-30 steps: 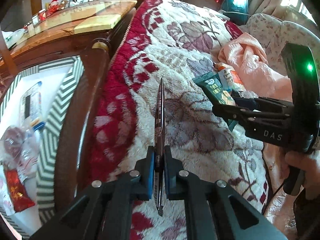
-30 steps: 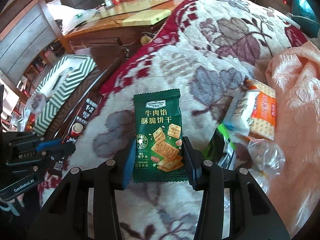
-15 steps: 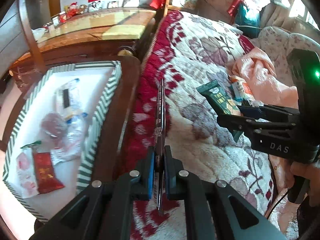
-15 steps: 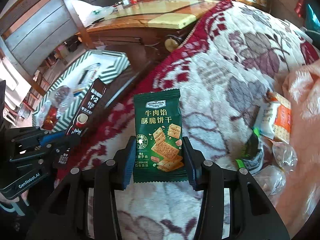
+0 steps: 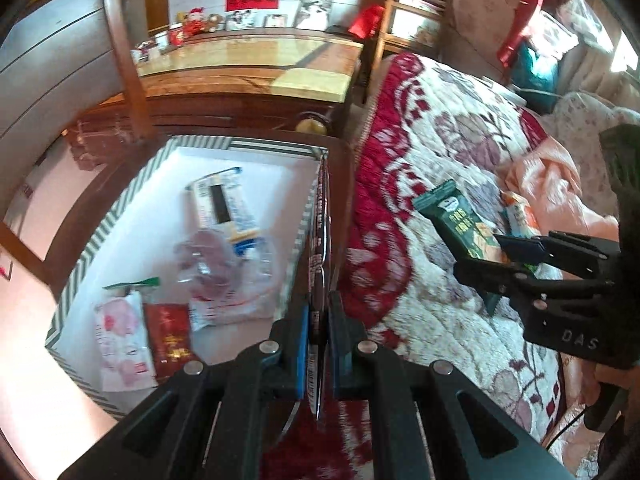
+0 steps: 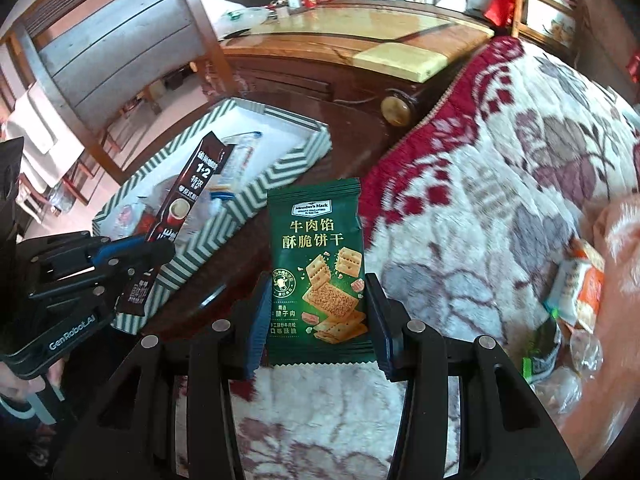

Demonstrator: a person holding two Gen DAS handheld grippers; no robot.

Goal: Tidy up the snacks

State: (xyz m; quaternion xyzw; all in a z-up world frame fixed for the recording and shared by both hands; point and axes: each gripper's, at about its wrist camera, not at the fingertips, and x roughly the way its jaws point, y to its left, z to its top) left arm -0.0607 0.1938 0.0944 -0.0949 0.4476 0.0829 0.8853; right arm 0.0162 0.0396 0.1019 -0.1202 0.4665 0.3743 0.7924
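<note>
- The dark coffee sachet (image 6: 182,216) stands edge-on in the left tongs (image 5: 319,322), which are clamped on its lower part; a second ago it hung over the blanket, now its upper end reaches over the near wall of the striped box (image 5: 86,252)
- The green biscuit packet (image 6: 318,272) sits upright in the right tongs (image 6: 318,320), clamped by its two side edges; it has come from above the blanket (image 6: 500,208) to just beside the striped box, over the dark wooden surface (image 6: 240,280) that carries the box
- Inside the box lie a red packet (image 5: 168,334), a pink-and-white packet (image 5: 120,344), a clear crumpled wrapper (image 5: 224,268) and a white-and-blue packet (image 5: 224,208)
- Both hands have swung towards the box together, so the carry looks almost done; the sachet seems ready to drop first, the biscuits need a little more travel over the wall
- Away from the box, an orange-and-white cracker pack (image 6: 580,284) and other wrappers stay on the blanket beside pink cloth (image 5: 560,184), so more trips remain
</note>
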